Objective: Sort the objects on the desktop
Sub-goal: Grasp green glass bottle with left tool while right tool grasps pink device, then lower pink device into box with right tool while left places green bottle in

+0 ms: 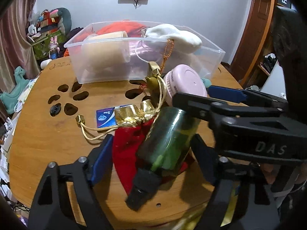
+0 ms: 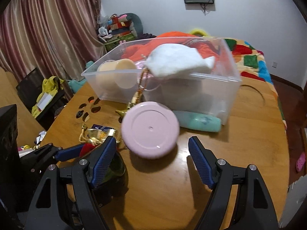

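**Both claws open near the clear bin**

Your left claw (image 1: 151, 153) has its blue pads spread wide on either side of a dark green glass bottle (image 1: 168, 140), which lies tilted on a red cloth pouch (image 1: 126, 145) with a gold drawstring top, in front of the clear plastic bin (image 1: 211, 57). Whether the pads touch the bottle you cannot tell; there is a gap on the left side.

Your right claw (image 2: 152, 161) is also wide open and grips nothing. Between its fingers, in front of the bin, a round pink lid (image 2: 150, 129) stands tilted on the wooden desk (image 2: 239, 134), blurred. A teal bottle (image 2: 199, 122) lies against the bin's front wall, just right of the lid.

Inside the bin sit a beige cup (image 2: 122, 72) on its side and a white sock (image 2: 178, 61) draped over the front rim. A small blue packet (image 1: 106, 117) lies on the desk in front of the bin, left of the pouch.
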Tool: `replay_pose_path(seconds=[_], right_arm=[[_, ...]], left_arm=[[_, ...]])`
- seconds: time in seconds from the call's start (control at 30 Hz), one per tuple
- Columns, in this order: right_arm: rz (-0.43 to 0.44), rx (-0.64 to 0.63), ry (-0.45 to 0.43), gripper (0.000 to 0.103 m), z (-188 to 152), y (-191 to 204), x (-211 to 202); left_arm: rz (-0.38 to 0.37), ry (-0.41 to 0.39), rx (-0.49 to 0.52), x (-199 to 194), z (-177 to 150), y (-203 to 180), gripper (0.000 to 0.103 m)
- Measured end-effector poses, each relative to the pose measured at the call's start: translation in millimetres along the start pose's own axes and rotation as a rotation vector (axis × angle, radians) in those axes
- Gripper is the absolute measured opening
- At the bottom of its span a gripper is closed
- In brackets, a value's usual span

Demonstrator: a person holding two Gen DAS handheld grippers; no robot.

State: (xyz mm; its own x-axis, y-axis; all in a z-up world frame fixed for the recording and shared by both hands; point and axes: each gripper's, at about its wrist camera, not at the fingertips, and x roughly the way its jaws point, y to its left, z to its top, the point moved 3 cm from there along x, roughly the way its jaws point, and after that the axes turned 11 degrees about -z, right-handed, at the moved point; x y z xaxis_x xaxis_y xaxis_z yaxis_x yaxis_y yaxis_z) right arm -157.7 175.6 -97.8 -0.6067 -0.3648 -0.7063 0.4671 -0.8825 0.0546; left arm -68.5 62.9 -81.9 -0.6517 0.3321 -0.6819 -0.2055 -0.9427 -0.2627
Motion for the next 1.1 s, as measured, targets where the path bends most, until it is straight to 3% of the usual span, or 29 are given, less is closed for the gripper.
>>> replay_pose_path(seconds=[0.1, 0.17, 0.3, 1.1], right_arm=[[0.003, 0.001, 0.004, 0.074, 2.9, 3.8, 5.5], [-0.004, 0.001, -0.006, 0.069, 4.1, 5.5, 7.1], [-0.022, -0.008, -0.021, 0.06, 4.3, 5.7, 6.8], [-0.037, 0.081, -0.106, 0.06, -4.8, -17.4, -51.7]], left_arm=[[-0.023, -0.012, -0.017, -4.5, 0.6, 6.7, 0.066], [-0.035, -0.011, -0.029, -6.0, 1.9, 11.2, 0.051], [-0.047, -0.017, -0.052, -9.2, 3.7, 20.8, 0.043], [-0.015, -0.102, -0.056, -45.5, 25.5, 41.3, 0.041]])
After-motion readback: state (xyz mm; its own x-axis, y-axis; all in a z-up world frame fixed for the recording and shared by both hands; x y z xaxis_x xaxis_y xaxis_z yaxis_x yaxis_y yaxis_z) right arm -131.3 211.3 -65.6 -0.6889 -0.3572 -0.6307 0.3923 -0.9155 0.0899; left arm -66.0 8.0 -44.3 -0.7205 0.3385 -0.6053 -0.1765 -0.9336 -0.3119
